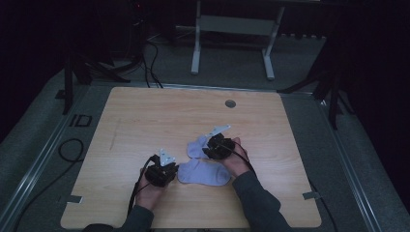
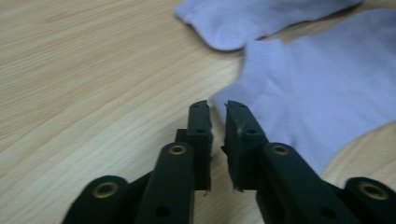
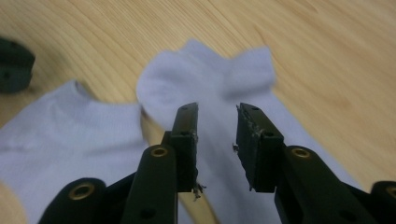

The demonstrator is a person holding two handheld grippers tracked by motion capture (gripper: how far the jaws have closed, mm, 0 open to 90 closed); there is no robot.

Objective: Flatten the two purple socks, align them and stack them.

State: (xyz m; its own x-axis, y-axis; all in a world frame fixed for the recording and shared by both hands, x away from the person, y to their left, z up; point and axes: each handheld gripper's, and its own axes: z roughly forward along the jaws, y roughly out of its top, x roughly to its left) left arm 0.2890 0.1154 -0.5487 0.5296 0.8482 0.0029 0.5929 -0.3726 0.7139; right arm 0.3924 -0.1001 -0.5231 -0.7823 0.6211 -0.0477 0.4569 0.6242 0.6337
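Two pale lavender ankle socks lie on the wooden table. The nearer sock lies flat. My left gripper sits at its left edge, jaws a narrow gap apart with bare wood showing between them. The farther sock lies just beyond it. My right gripper hovers over this one, open, with the sock's fabric showing between the jaws. A dark part of the left gripper shows in the right gripper view.
A round grommet hole sits near the table's far edge. Beyond the table stands a white metal frame, and cables lie on the grey floor at the left. Bare wood stretches left of and behind the socks.
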